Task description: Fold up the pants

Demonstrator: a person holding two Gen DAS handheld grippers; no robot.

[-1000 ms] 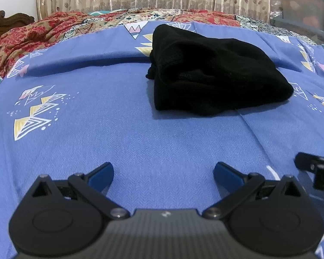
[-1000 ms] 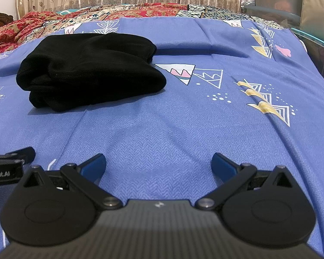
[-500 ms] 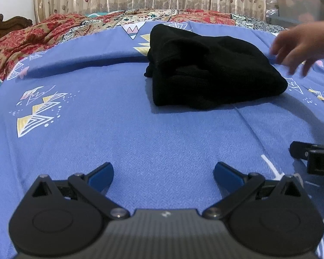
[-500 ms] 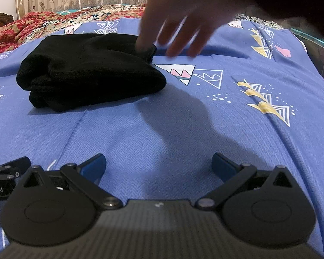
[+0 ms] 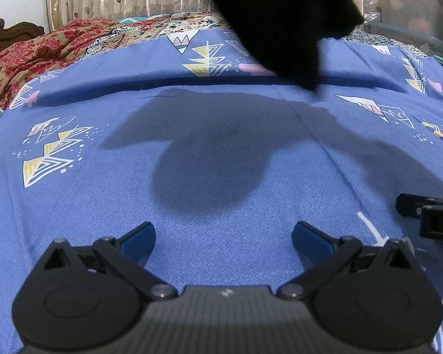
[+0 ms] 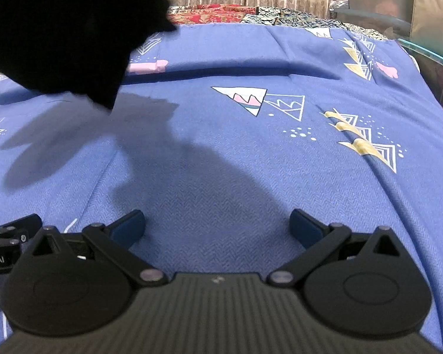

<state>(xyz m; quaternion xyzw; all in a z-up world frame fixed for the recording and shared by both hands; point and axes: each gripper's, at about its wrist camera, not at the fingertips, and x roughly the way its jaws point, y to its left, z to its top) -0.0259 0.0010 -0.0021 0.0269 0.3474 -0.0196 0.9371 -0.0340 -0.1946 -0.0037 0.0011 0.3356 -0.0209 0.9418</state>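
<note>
Above the blue bedsheet point(image 5: 221, 250) the black pants point(image 5: 280, 14) hang lifted, soft and floppy. My left gripper point(image 5: 223, 240) and right gripper point(image 6: 217, 225) rest spread, empty; I'd pinch a hem.

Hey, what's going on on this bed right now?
Black pants hang in the air above the blue bedsheet, casting a shadow on it; what lifts them is out of view. Neither tool touches them: the left tool and right tool both sit low over the sheet, open and empty, side by side.
</note>
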